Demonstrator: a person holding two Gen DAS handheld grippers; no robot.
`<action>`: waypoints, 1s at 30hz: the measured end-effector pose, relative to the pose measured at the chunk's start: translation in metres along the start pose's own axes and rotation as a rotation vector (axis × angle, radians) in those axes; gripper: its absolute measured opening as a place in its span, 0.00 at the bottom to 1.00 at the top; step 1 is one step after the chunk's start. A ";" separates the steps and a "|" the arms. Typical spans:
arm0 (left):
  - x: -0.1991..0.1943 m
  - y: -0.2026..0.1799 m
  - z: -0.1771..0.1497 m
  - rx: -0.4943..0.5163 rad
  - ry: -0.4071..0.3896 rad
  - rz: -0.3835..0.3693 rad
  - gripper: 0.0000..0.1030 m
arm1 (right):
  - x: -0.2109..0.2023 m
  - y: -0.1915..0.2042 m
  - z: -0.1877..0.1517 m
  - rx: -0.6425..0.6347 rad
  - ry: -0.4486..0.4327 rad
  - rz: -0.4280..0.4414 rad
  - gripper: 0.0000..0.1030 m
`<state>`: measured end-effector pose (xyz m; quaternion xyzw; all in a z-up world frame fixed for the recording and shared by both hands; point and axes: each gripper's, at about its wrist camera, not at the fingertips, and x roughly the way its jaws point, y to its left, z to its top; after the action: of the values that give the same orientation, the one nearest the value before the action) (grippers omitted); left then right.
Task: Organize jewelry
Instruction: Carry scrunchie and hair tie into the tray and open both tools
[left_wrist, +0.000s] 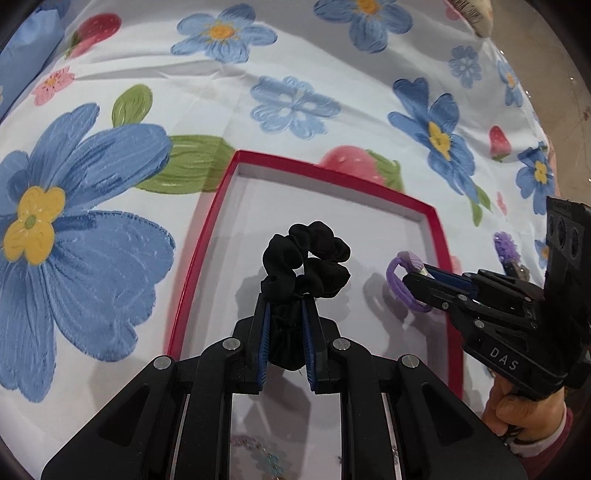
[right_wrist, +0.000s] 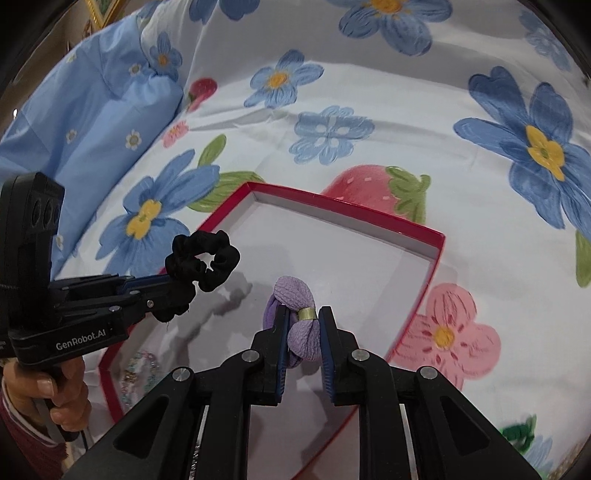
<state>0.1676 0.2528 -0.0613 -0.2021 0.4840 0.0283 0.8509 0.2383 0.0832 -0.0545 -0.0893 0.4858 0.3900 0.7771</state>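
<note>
jewelry sorting looks partway thru, judging by what lies where. red box (left_wrist: 439, 236) sits open on the floral bedsheet (left_wrist: 332, 59), white inside mostly bare. left gripper (left_wrist: 286, 332) is clamped on a black scrunchie (left_wrist: 308, 258), held over the box's middle, not touching the floor of it as far as i can tell. right gripper (right_wrist: 303, 343) is pinched on a purple hair tie (right_wrist: 299, 306) w/ a gold band, held over the box nr its right edge. neither is set down yet, so both drops are still to do. a beaded chain (right_wrist: 140, 369) already lies inside by the box's near left corner, so that bit seems done.

views differ: right wrist cam shows the chain clearly and a green item (right_wrist: 521, 435) on the sheet past the box's right side; left cam only gets a blurry hint of the chain at its bottom edge. left cam alone shows another purple piece (left_wrist: 504, 245) on the sheet just outside the right edge, prob still to be boxed. each cam also shows the other gripper and the hand (right_wrist: 55, 402) holding it.
</note>
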 end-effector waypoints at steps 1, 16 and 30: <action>0.003 0.001 0.000 0.000 0.007 0.000 0.14 | 0.003 0.000 0.001 -0.010 0.006 -0.008 0.18; 0.015 0.007 0.001 -0.011 0.037 0.034 0.25 | 0.018 0.001 0.001 -0.053 0.044 -0.040 0.24; -0.001 0.001 -0.010 0.000 0.034 0.074 0.49 | -0.018 0.003 -0.006 -0.019 -0.011 -0.024 0.36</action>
<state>0.1591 0.2500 -0.0656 -0.1845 0.5055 0.0561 0.8410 0.2279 0.0723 -0.0422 -0.1003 0.4768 0.3855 0.7836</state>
